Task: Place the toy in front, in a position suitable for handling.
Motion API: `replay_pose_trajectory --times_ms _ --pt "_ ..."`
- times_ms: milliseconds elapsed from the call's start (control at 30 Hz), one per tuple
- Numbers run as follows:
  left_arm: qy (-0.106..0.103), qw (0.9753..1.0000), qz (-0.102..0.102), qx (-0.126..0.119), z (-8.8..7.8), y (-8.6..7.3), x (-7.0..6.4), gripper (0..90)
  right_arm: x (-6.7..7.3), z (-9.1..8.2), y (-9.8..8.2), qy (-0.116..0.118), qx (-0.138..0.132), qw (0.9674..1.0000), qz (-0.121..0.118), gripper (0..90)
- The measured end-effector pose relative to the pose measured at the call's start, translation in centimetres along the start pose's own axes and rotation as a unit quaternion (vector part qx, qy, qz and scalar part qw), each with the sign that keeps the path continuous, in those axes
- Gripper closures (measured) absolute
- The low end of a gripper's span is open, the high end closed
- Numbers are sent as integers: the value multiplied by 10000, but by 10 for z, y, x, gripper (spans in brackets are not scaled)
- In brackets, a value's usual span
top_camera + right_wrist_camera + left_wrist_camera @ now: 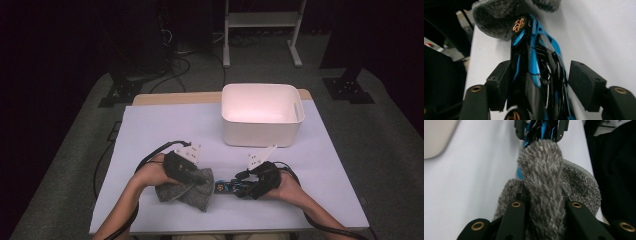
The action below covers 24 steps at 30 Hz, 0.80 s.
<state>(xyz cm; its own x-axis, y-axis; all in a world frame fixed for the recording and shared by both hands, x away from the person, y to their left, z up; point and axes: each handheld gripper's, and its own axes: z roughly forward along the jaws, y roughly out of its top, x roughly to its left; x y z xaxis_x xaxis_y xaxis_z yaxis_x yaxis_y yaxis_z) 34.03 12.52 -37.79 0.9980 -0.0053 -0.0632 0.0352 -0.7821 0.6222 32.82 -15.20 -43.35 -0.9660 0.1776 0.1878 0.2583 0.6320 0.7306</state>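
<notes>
A: Where is the car?

B: It lies on the white table, near the front edge. It is blue and black with gold wheels. Its nose is right at the cloth.

A: Who has the car?

B: The right gripper. The car sits between its two jaws. One jaw touches the car's side. The other jaw stands a little apart from it, so the jaws are spread, not squeezing.

A: And the cloth?

B: It is gray and fuzzy. The left gripper pinches a fold of it, with its jaws pressed on both sides. The rest lies on the table.

A: What else is there?

B: A white bin, farther back on the table, well apart from the car.
</notes>
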Motion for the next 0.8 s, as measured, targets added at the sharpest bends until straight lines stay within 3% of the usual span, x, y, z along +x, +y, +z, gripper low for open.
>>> replay_pose_trajectory --times_ms 167,300,533,633,800 --pt "-166 9998 20 67 15 2 -1 758 6 3 -6 -36 85 9999 -42 292" --pt "-236 9997 52 100 23 2 -2 757 16 5 -9 -285 153 9988 -363 283" --pt "-309 9995 36 101 26 1 -3 758 23 2 -11 -273 59 9988 -407 241" --pt "-334 9994 39 119 29 2 -3 757 24 11 -16 -321 468 9975 -422 221" --pt "-384 9992 52 115 36 3 -4 757 22 13 -23 -260 482 9977 -410 211"
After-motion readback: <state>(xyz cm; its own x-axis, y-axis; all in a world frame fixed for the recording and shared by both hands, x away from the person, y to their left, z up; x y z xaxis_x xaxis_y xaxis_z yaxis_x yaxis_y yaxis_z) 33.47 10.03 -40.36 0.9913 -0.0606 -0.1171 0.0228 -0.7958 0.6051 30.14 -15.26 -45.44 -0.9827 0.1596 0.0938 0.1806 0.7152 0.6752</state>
